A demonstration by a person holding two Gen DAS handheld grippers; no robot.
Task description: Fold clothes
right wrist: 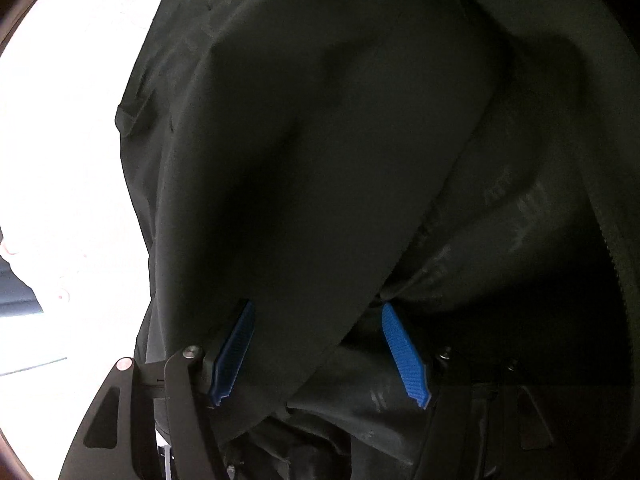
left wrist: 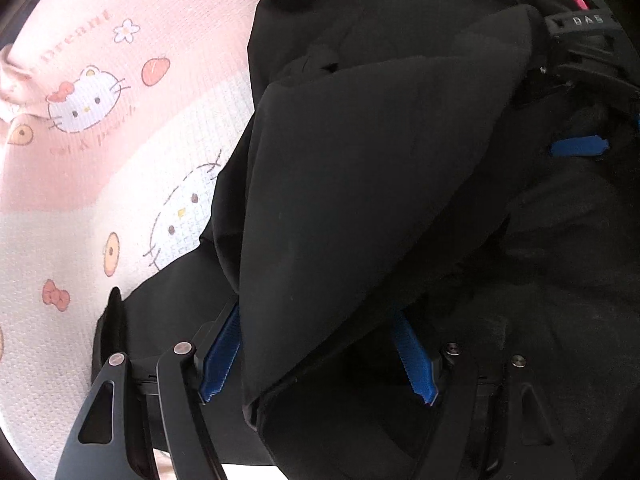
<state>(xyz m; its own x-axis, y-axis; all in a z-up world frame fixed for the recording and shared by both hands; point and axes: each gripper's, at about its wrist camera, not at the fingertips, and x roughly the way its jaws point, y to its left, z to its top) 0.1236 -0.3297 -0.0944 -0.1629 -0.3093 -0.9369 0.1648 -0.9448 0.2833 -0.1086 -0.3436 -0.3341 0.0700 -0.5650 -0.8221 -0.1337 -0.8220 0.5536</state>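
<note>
Left wrist view: the left gripper [left wrist: 320, 352] stands wide with a fold of the black garment [left wrist: 380, 184] draped between its fingers; the right gripper [right wrist: 320, 352] likewise — neither seems clamped. Pinch both on the fold's edge, just ahead, before carrying it over the printed sheet [left wrist: 100, 168].

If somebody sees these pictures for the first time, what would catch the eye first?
First, the black garment, a big dark fold filling most of both views and draped between the blue pads of the left tool. Next, the pink and white cartoon-cat cloth beneath it, on the left of the left view. The right tool likewise stands open around the fabric.
</note>
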